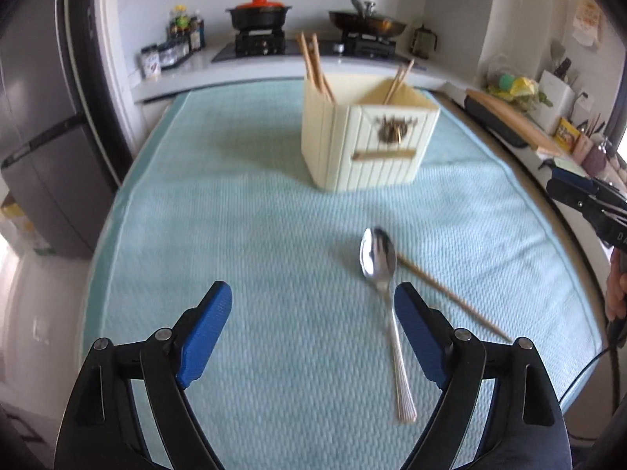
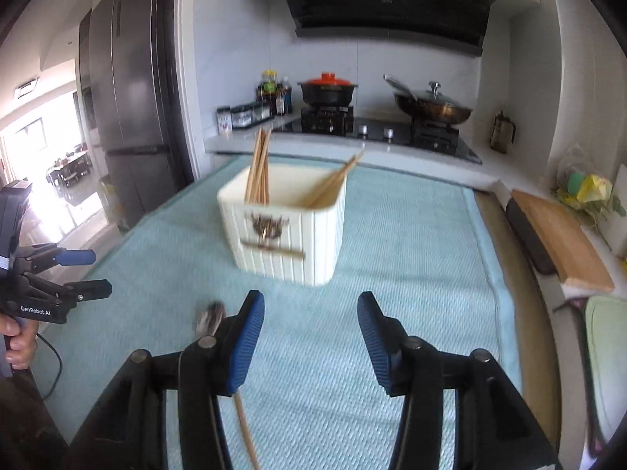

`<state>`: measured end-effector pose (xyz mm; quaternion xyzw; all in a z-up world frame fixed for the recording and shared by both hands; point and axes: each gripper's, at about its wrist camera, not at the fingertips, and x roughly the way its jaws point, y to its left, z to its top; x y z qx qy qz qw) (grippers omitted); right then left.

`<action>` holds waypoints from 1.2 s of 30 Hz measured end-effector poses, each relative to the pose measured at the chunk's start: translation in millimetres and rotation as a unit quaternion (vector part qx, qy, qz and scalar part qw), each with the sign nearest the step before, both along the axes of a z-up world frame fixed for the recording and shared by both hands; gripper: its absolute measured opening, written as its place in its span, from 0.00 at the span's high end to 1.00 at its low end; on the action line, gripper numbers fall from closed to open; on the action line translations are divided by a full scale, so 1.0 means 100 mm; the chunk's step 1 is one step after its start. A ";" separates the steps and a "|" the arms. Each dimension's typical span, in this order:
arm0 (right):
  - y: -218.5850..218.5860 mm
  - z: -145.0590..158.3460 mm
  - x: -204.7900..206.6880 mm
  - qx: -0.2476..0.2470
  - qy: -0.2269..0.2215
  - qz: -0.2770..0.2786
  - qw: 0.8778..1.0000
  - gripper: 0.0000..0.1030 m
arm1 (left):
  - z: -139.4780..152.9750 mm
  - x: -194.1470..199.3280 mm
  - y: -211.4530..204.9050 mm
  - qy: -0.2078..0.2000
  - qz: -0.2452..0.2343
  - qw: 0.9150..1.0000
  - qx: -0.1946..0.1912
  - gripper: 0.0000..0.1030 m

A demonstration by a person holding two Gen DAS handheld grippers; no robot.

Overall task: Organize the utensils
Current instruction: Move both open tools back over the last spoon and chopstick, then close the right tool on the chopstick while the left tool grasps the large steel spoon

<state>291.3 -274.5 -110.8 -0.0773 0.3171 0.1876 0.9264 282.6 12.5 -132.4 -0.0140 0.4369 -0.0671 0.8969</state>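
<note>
Light: bright daylight flooded in left of the utensil box [image 2: 284,223], blowing out the doorway [image 2: 47,180].
Shadows: a soft, faint one lay left of the box.
Blur: the spoon [image 1: 382,293] and box were smeared by motion.
Distortion: straight edges bowed; corners fell black.

Spoon [image 1: 377,258] before holder [image 1: 368,145]

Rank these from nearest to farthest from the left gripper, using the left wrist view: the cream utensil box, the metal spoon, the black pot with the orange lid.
From the left gripper:
1. Shiny metal spoon, lying on the cloth beside its right finger.
2. Cream ribbed utensil box, mid-cloth, ahead and right.
3. Black pot with orange lid, on the stove at the back.
</note>
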 end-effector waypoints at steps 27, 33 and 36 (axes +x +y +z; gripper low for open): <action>0.59 -1.20 0.06 -0.023 0.131 0.048 0.990 0.59 | -0.53 -0.06 -0.39 0.040 0.001 0.999 0.028 0.16; 0.67 -1.30 0.04 -0.029 0.134 0.045 0.990 0.70 | -0.53 -0.08 -0.38 0.038 0.002 0.999 0.032 0.16; 0.63 -1.31 0.06 -0.043 0.128 0.012 0.991 0.91 | -0.55 -0.07 -0.33 0.042 0.007 0.999 0.030 0.16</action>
